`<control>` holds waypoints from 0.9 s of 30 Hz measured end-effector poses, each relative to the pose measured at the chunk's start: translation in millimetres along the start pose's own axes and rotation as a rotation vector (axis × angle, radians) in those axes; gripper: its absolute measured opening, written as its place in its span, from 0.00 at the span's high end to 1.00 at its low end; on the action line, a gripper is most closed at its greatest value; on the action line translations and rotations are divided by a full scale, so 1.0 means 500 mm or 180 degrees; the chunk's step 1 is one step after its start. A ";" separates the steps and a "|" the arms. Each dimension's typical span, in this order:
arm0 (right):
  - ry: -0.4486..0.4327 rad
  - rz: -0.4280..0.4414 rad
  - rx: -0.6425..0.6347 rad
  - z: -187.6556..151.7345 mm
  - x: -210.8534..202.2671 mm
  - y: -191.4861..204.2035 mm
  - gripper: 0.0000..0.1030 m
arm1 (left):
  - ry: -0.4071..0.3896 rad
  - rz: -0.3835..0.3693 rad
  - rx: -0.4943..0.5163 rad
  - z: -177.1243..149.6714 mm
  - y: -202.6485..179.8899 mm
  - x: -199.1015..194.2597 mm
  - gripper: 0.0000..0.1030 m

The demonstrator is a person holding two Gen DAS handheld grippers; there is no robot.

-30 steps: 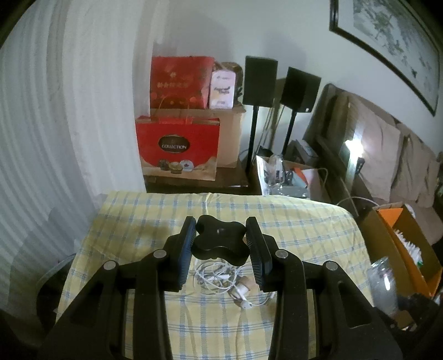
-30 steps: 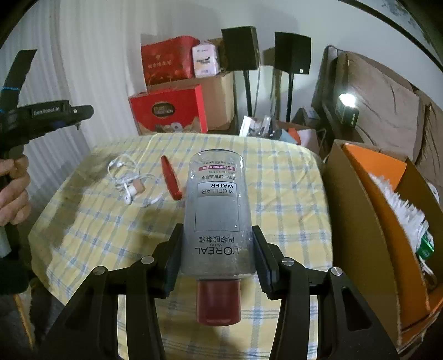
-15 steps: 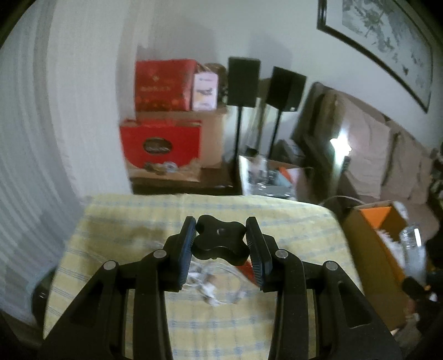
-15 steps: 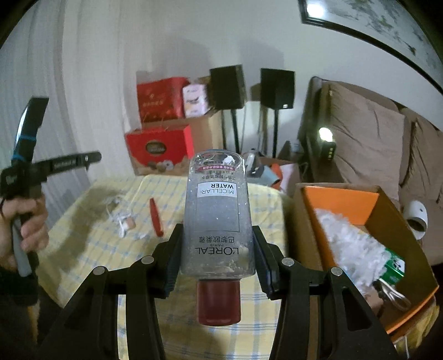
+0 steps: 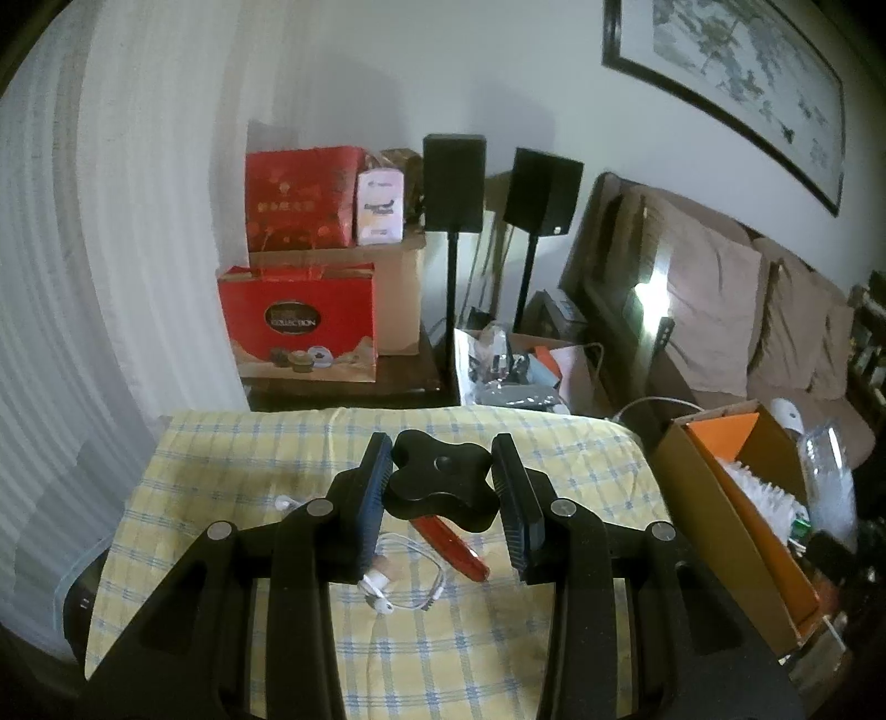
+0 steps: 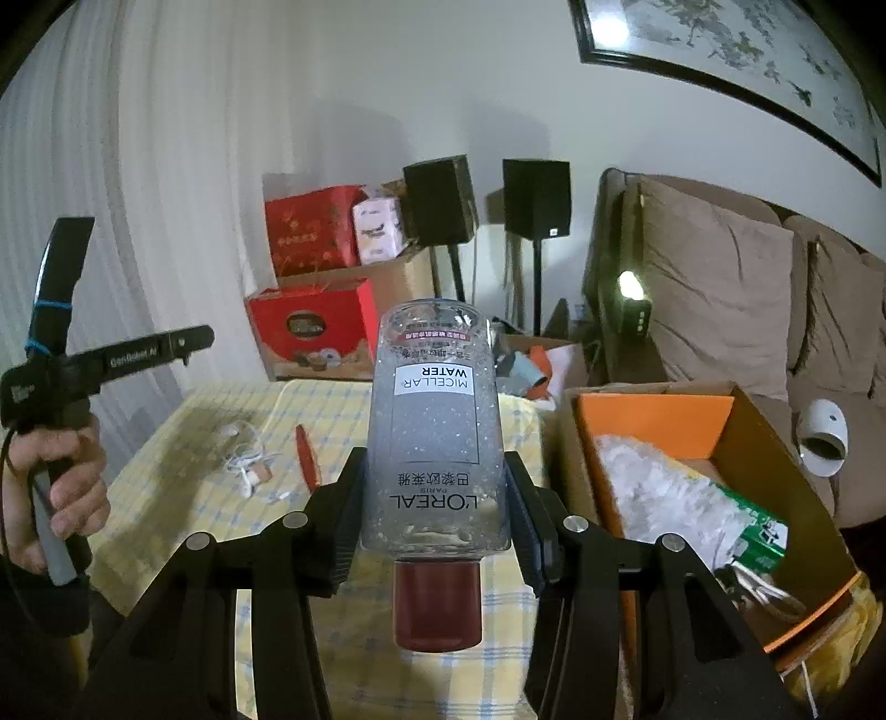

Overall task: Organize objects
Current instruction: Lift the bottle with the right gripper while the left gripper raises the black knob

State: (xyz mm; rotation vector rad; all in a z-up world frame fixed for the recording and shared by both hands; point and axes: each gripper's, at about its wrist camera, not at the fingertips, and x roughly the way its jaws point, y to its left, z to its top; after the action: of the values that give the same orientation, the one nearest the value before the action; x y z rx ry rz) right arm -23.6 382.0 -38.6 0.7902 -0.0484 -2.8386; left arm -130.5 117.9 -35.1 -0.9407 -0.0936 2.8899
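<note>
The right claw (image 6: 434,512) grips a clear micellar water bottle with a dark red cap (image 6: 434,443) above the worktop's edge, beside the open cardboard box (image 6: 653,410); the left claw (image 5: 440,490) grips a black lobed plastic knob (image 5: 440,479). The smooth, cap-heavy bottle could slip before it reaches the box.

Dim and a bit grainy. Small bright lamp (image 6: 627,283) glowing far right by the couch (image 6: 720,288). Glare on the picture frame (image 6: 609,30). Edges bent round, corners black.

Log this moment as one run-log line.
left hand-held gripper: shut on black knob | right hand-held gripper: shut on micellar water bottle, cap toward camera | on table: earphones, red pen | cardboard box: open
</note>
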 end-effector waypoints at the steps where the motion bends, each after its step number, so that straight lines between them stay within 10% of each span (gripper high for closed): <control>1: -0.0009 -0.0019 0.0010 0.001 -0.003 -0.004 0.54 | 0.0003 -0.0008 0.0004 -0.001 -0.003 0.000 0.67; 27: -0.0043 -0.0111 0.0213 0.004 -0.018 -0.067 0.54 | 0.0066 -0.0296 0.0178 -0.008 -0.068 -0.016 0.67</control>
State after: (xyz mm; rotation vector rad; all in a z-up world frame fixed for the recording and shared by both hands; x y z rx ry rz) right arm -23.1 416.5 -35.1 0.7929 -0.1336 -2.8890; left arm -119.2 150.7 -31.0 -0.9307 -0.0533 2.7822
